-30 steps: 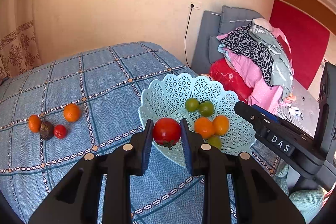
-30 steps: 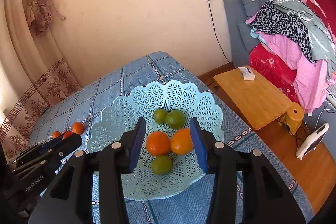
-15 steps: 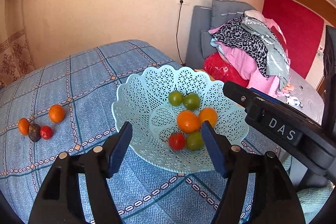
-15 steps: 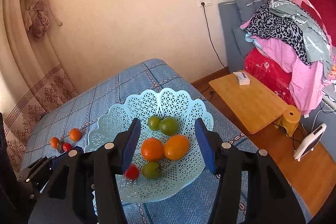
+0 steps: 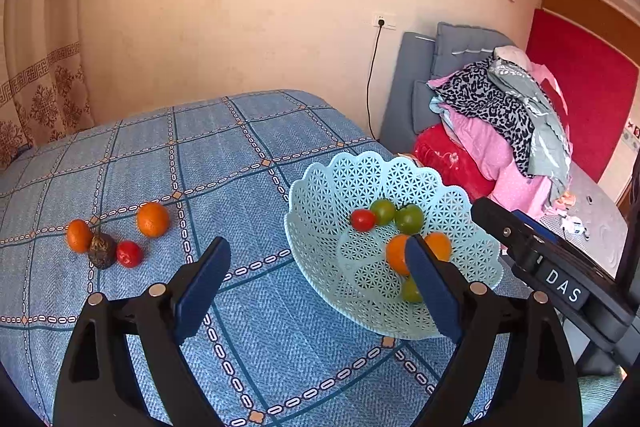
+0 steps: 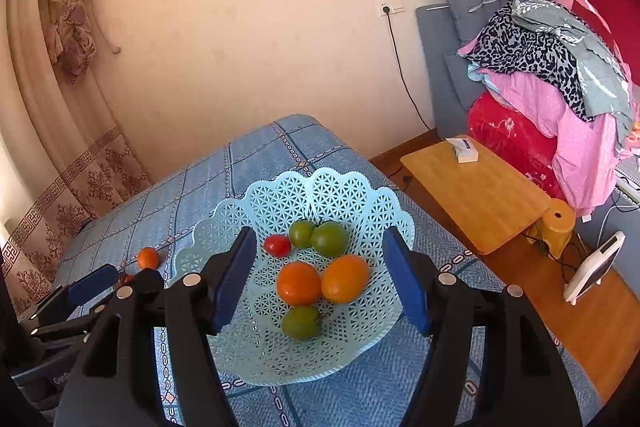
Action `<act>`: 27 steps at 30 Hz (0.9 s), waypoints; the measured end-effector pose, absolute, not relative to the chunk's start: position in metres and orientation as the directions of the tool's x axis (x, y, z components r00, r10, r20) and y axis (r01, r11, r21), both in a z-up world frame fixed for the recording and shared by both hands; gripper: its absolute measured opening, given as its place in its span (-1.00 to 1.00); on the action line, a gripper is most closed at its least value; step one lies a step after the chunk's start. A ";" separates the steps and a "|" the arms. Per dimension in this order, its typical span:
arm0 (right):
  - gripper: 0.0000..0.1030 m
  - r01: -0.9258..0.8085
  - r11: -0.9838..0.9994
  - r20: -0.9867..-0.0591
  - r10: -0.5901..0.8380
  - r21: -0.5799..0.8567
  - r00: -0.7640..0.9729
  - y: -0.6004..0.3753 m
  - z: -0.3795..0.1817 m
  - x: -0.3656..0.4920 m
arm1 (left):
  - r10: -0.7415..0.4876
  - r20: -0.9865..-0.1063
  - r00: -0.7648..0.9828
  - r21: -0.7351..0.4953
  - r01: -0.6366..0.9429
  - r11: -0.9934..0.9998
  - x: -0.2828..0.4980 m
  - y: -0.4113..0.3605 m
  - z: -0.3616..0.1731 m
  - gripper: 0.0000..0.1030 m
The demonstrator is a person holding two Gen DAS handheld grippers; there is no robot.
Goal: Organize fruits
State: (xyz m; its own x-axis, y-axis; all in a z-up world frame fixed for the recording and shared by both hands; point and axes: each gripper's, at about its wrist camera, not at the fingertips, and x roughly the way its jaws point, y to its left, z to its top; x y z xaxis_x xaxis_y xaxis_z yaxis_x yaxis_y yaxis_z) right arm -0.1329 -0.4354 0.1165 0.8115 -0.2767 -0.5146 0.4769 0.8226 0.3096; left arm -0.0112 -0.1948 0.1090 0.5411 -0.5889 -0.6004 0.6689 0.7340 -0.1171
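Your left gripper [image 5: 316, 273] has just opened wide, empty; the red tomato [image 5: 363, 219] lies in the basket [image 5: 320, 195] ahead-right. Your right gripper [image 6: 320, 267] has also been opening, empty.

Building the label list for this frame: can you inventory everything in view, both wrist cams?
basket: 1, light blue lattice, on the bedspread
green fruits: 3, in the basket
orange fruits: 2, basket middle
red tomato: 1, in the basket beside a green fruit
loose oranges: 2, on the bedspread left of the basket
loose red fruit: 1, beside the dark fruit
dark fruit: 1, brownish, among the loose fruit
bedspread: 1, blue check
wooden table: 1, right of the bed
clothes pile: mixed, on the grey sofa
left gripper: fingers open, empty, just been opening
right gripper: fingers open, empty, just been opening
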 end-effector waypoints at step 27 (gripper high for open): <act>0.37 0.358 0.880 -0.474 -0.182 0.313 0.862 -0.391 0.132 -0.109 | -0.453 -0.565 0.690 -0.103 0.486 0.868 0.042 -0.114 0.147 0.79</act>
State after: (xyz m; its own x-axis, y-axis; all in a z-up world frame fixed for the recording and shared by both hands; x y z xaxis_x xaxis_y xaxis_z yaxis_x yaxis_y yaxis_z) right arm -0.1090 -0.3912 0.1317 0.8615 -0.1818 -0.4741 0.3580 0.8796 0.3132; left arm 0.0422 -0.1136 0.1467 0.6900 -0.4526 -0.5648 0.4855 0.8682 -0.1026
